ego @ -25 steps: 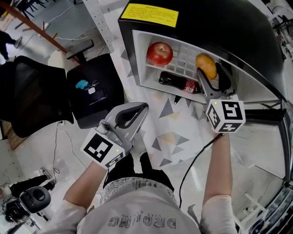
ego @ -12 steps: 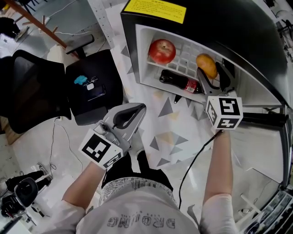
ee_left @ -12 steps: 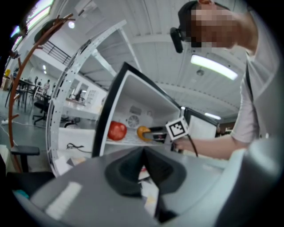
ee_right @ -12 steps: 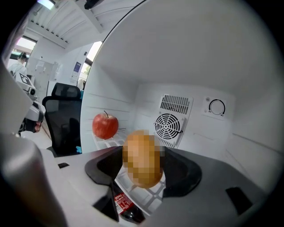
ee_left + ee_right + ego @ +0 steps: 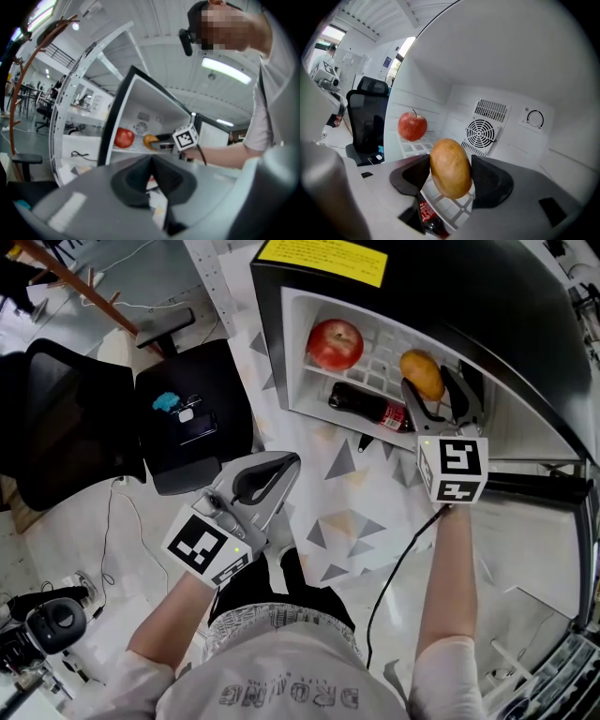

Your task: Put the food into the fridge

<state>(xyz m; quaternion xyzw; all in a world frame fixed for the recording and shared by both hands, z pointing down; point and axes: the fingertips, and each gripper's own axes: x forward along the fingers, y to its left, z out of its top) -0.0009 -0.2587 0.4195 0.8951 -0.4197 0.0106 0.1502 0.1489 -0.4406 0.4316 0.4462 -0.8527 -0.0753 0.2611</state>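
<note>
The small black fridge point(image 5: 525, 306) stands open on the floor. A red apple point(image 5: 335, 343) point(image 5: 412, 126) rests on its white wire shelf point(image 5: 380, 367), and a dark cola bottle point(image 5: 366, 406) lies below the shelf. My right gripper point(image 5: 441, 395) point(image 5: 449, 172) reaches into the fridge, shut on a golden-brown bread roll point(image 5: 422, 373) point(image 5: 450, 168) held over the shelf. My left gripper point(image 5: 267, 474) point(image 5: 151, 180) hangs outside, in front of the fridge, shut with nothing in it. The left gripper view also has the apple point(image 5: 123, 138) and roll point(image 5: 150, 140).
A patterned white mat point(image 5: 375, 512) lies before the fridge. A black office chair point(image 5: 66, 427) and a black case point(image 5: 192, 423) with small items stand to the left. A cable point(image 5: 398, 568) trails from the right gripper. The fridge's fan grille point(image 5: 482, 132) and dial point(image 5: 534, 119) face the right gripper.
The right gripper has pushed a little further into the fridge with the roll. The left gripper has stayed where it was.
</note>
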